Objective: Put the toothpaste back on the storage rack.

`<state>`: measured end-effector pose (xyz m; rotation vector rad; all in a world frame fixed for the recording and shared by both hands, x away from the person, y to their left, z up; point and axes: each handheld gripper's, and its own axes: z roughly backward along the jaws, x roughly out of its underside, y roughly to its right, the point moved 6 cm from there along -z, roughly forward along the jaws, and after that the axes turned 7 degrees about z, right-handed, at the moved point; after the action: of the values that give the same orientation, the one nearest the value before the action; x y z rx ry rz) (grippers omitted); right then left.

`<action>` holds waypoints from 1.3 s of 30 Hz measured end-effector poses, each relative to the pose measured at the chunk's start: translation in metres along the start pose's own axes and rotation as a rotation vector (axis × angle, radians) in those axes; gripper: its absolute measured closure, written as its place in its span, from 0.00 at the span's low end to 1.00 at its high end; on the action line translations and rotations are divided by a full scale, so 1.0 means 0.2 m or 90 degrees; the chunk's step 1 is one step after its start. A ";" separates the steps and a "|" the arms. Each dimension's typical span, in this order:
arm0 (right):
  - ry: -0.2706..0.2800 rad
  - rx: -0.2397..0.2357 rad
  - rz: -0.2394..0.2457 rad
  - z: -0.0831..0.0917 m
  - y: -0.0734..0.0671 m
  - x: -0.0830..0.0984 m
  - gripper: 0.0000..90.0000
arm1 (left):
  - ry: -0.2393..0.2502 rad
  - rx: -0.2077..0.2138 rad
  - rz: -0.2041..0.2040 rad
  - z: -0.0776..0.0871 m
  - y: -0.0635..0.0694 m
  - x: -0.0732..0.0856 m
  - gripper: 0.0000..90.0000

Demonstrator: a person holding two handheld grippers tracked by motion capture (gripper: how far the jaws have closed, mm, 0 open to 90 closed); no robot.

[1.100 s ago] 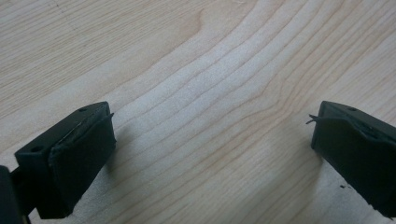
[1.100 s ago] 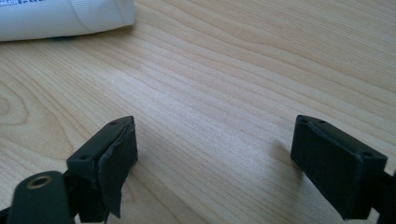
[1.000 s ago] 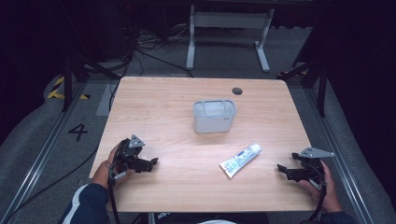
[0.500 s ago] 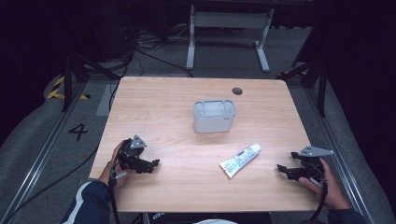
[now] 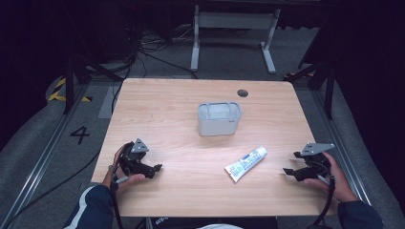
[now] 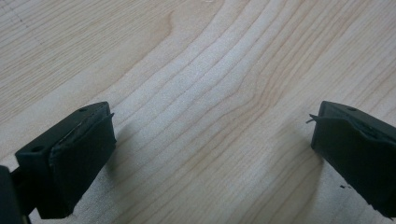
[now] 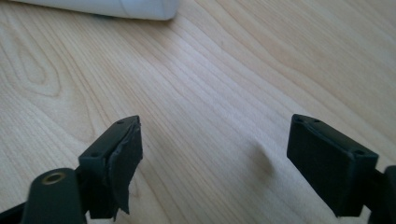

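At the table's right edge, your right gripper (image 5: 292, 163) sat low over the bare wood with its jaws spread and nothing between them; they had just been closing a little, yet in the right gripper view the pads (image 7: 122, 161) were wide apart over plain wood grain. Just ahead of those jaws lay the toothpaste tube (image 5: 246, 163), flat on the table (image 5: 167, 95), its white body showing at the top of the right gripper view (image 7: 116, 7), clear of both pads. You had not touched it. Compared with a second ago, that hand had barely shifted and the tube lay exactly where it was, so the small closing looked like a test of the jaws rather than a grasp.

Your left gripper (image 5: 154, 168) rested near the table's left front, jaws spread over empty wood, well apart from the tube. Beyond the tube, toward the table's middle, stood the grey basket (image 5: 218, 125), upright and apparently empty. By my judgement, the pick-up was not yet begun: you would need to carry the right gripper forward to straddle the tube.
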<state>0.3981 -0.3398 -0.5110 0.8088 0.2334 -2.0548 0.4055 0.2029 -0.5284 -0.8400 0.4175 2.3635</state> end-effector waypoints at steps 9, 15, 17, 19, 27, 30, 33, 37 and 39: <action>0.021 -0.019 0.057 0.03 -0.02 -0.12 0.24 | 0.000 0.000 0.000 0.00 0.00 0.00 0.00; 0.023 -0.032 0.094 0.04 -0.05 -0.21 0.24 | -0.001 0.000 0.000 0.00 0.00 0.00 0.00; 0.022 -0.035 0.107 0.04 -0.06 -0.24 0.24 | 0.000 -0.001 -0.001 0.00 0.00 0.00 0.00; 0.021 -0.041 0.118 0.03 -0.07 -0.26 0.24 | -0.001 0.000 0.000 0.00 0.00 0.00 0.00; 0.018 -0.066 0.172 0.01 -0.13 -0.39 0.24 | 0.000 0.000 0.000 0.00 0.00 0.00 0.00; 0.017 -0.071 0.184 0.00 -0.14 -0.41 0.25 | -0.001 0.000 0.000 0.00 0.00 0.00 0.00; 0.016 -0.093 0.208 -0.02 -0.17 -0.47 0.26 | -0.001 0.000 0.000 0.00 0.00 0.00 0.00; 0.008 -0.110 0.236 -0.06 -0.20 -0.52 0.26 | -0.001 -0.002 -0.004 0.00 0.00 0.00 0.00; 0.006 -0.114 0.240 -0.07 -0.21 -0.53 0.26 | 0.000 -0.001 -0.001 0.00 0.00 0.00 0.00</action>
<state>0.4121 -0.2373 -0.4607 0.6920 0.2457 -1.6514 0.4055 0.2032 -0.5282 -0.8402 0.4143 2.3627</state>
